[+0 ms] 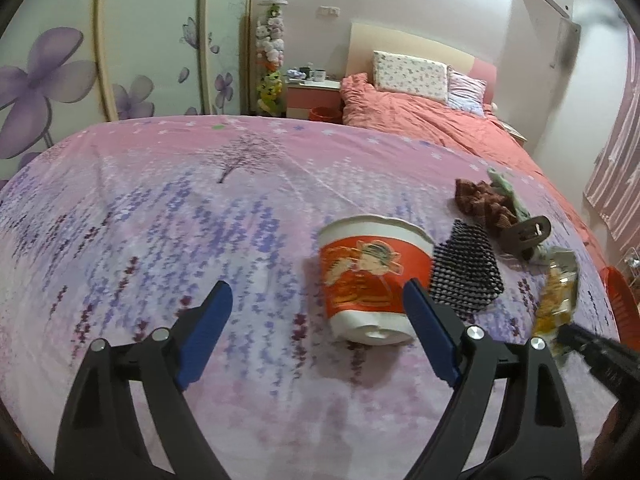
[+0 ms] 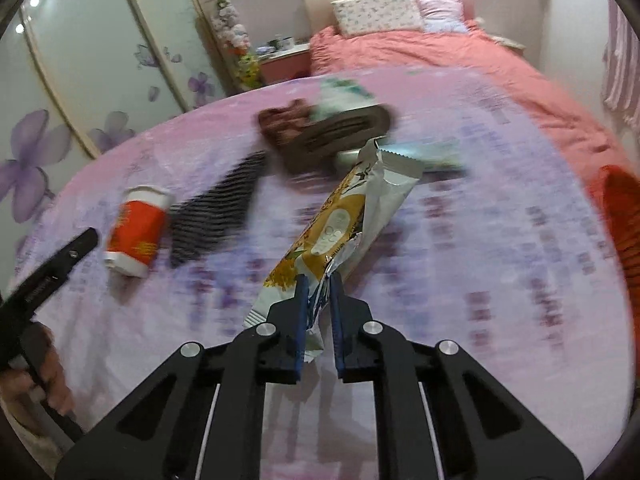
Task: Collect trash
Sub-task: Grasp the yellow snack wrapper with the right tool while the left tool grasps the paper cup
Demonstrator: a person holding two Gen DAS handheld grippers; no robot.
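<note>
Right gripper (image 2: pixel 319 280): pressed together on the near end of a snack wrapper (image 2: pixel 344 220), and that's a firm pinch, the foil crumpling between the blue pads.
Snack wrapper: white and gold, lifted off the cloth and sticking out ahead of the fingers (the view around it is smeared with blur).
Left gripper (image 1: pixel 316 300): spread wide, nothing between its fingers, hanging over the purple flowered tablecloth (image 1: pixel 160 220).
Paper cup (image 1: pixel 370 276): red and white, lying on its side on the cloth, its base just beside the left gripper's right-hand finger; touching or not, I cannot tell.
Black mesh piece (image 1: pixel 466 268): flat on the cloth, just beside the cup.
Brown hair clip (image 1: pixel 524 236): beyond the mesh, with a brown cloth (image 1: pixel 478 200) bunched next to it.
Red basket (image 2: pixel 624 216): at the table's far right edge.
Background: a bed (image 1: pixel 420 112) with a pink cover.
</note>
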